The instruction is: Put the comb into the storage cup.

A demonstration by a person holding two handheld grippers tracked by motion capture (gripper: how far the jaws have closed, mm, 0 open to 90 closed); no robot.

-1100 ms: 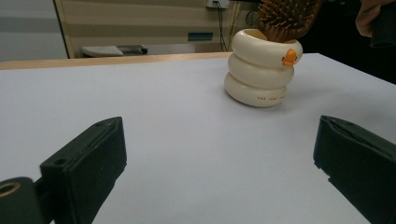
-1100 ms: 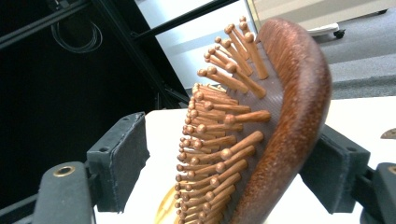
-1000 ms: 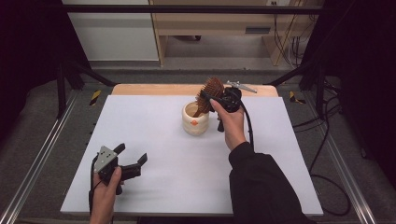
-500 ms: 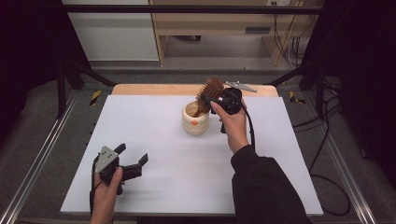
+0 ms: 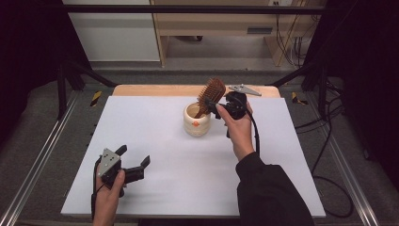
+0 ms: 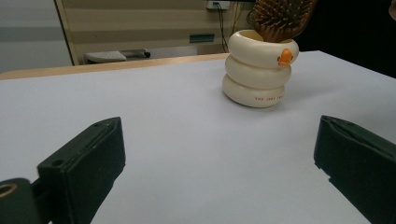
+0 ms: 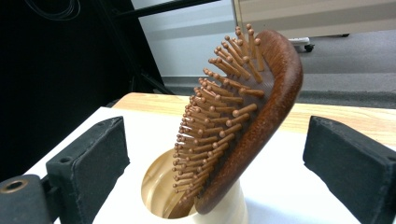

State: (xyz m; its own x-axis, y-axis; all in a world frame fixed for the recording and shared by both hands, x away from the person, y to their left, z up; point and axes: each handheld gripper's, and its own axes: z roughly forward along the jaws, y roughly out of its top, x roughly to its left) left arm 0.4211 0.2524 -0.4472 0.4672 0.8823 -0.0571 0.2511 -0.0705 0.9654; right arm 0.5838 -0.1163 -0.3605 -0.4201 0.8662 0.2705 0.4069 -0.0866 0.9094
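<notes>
A wooden hairbrush (image 5: 212, 91) stands handle-down in a cream ringed cup (image 5: 196, 123) with an orange duck mark, its head leaning to the right over the rim. My right gripper (image 5: 211, 107) is just right of the brush. Its jaws have just been opening and now stand wide on either side of the brush (image 7: 261, 116) without touching it. The cup mouth (image 7: 159, 186) lies below. My left gripper (image 5: 135, 156) rests open near the front left of the table, empty, facing the cup (image 6: 254, 74) and the brush head (image 6: 280, 18) from a distance.
A white sheet (image 5: 164, 141) covers the table, with a wooden strip (image 5: 155, 89) along the back edge. Metal rails and black frame posts flank the table. Cables lie on the floor at the right (image 5: 324, 141).
The right gripper's jaws have let go of the brush and the hand has drawn slightly back to the right and up. The brush stays leaning in the cup. The left hand has kept still.
</notes>
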